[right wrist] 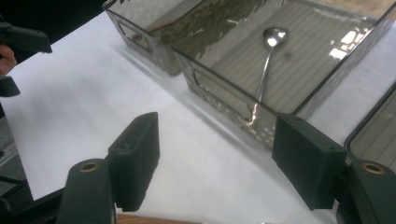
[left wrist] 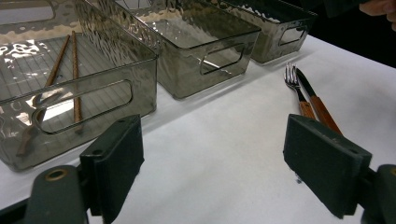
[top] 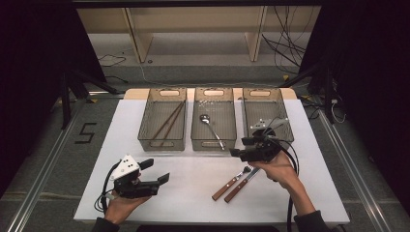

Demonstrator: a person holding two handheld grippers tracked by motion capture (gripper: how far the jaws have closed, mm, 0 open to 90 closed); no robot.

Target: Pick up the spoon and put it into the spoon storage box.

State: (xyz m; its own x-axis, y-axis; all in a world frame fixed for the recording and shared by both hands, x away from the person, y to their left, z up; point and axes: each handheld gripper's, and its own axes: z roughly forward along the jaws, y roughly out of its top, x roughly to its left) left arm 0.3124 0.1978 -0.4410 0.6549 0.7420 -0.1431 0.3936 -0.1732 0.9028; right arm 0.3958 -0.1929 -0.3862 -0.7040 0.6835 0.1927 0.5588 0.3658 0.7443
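Note:
A fork (top: 235,179) and a knife (top: 243,184) with wooden handles lie side by side on the white table, near the right. My right gripper (top: 240,147) hovers just above them, pointing left, jaws open and empty. In the right gripper view the right gripper (right wrist: 217,128) faces the middle bin (right wrist: 219,93), which holds a spoon (right wrist: 267,60). My left gripper (top: 156,170) is held low at the front left, open and empty. The left gripper view shows the left gripper (left wrist: 212,135) wide apart, with the fork (left wrist: 296,88) and knife (left wrist: 315,100) beyond its right jaw.
Three smoky clear bins stand in a row at the back: the left bin (top: 162,142) holds two brown chopsticks (top: 168,123), the middle bin (top: 205,143) a spoon (top: 212,126), and the right bin (top: 262,90) shows nothing inside. Cables trail from both grippers.

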